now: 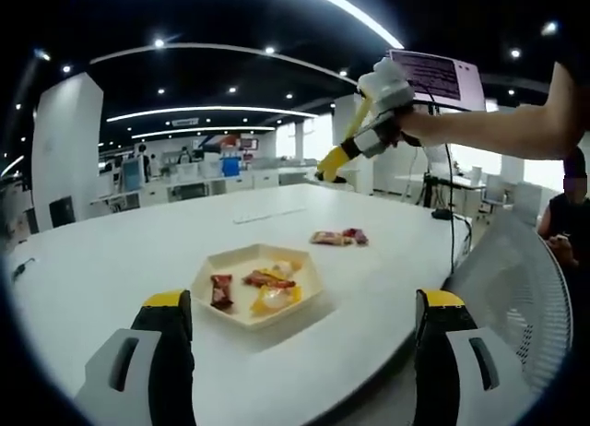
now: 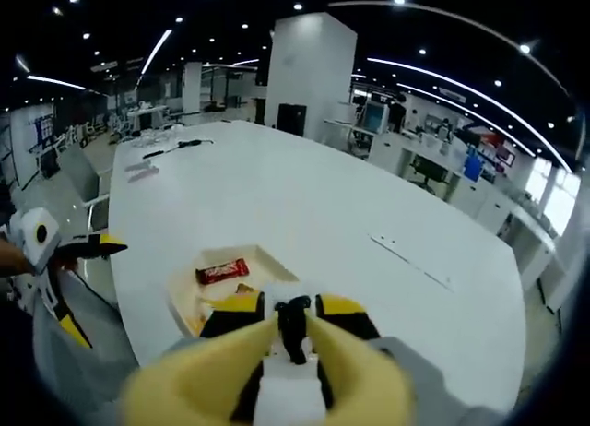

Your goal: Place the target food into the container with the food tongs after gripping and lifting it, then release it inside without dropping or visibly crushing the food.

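Left gripper view: the left claw (image 1: 300, 338) stands released, jaws wide apart, above the near counter (image 1: 111, 260) edge. Just beyond, a hexagonal container (image 1: 259, 284) holds wrapped snacks (image 1: 265, 289). Past it, two more wrapped foods (image 1: 338, 237) lie on the counter. Farther, the right claw (image 1: 334, 168) is raised in a hand. Right gripper view: the right claw (image 2: 293, 329) clenches yellow food tongs (image 2: 277, 371) above the container (image 2: 226, 278).

Ahead of your yellow-tipped black left gripper (image 1: 304, 311), the cream hexagonal tray (image 1: 241, 259) holds red and yellow wrapped snacks (image 1: 263, 289) on the white table (image 1: 111, 260).
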`<state>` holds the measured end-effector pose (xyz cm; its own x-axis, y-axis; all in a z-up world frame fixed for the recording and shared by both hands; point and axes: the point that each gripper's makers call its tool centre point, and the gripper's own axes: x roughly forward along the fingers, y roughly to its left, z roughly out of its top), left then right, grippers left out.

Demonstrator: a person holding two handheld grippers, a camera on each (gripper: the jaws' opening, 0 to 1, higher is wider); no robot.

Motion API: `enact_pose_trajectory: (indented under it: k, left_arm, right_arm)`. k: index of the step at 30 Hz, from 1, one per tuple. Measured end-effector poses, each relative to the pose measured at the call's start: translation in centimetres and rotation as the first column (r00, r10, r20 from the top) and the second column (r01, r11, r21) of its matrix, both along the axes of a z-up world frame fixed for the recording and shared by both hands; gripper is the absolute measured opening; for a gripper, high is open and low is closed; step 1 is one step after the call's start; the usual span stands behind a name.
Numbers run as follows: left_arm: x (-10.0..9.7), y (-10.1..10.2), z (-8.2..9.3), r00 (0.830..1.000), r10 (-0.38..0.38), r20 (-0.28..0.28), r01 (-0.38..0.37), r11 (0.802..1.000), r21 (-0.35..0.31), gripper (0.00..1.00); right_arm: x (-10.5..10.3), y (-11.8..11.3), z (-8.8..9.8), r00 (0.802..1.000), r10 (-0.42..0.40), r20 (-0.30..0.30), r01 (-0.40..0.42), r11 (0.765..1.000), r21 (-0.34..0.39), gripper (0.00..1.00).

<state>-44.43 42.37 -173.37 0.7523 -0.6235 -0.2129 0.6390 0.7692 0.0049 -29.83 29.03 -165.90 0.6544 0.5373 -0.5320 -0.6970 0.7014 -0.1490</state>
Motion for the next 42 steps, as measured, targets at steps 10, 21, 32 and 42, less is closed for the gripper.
enact_pose_trajectory:
  k: [10, 21, 32, 42]
  left_arm:
    - [0.0, 0.0, -0.2, 1.000, -0.001, -0.012, 0.001, 1.000, 0.001, 0.97]
    - [-0.1, -0.1, -0.1, 1.000, -0.008, -0.007, 0.008, 1.000, -0.004, 0.96]
    - [0.0, 0.3, 0.0, 1.000, 0.011, 0.002, -0.011, 1.000, 0.000, 0.95]
    - [0.0, 0.1, 0.0, 1.000, 0.007, 0.002, -0.007, 1.000, 0.001, 0.94]
  right_arm:
    - [0.7, 5.0, -0.1, 0.997, 0.077, -0.006, -0.077, 0.997, 0.010, 0.20]
    - [1.4, 8.3, 0.1, 0.993, 0.117, -0.008, -0.117, 0.993, 0.019, 0.20]
    - [2.1, 9.9, 0.9, 0.988, 0.154, 0.017, -0.155, 0.987, 0.046, 0.28]
    - [2.1, 5.8, 0.0, 0.996, 0.088, -0.002, -0.088, 0.996, 0.036, 0.28]
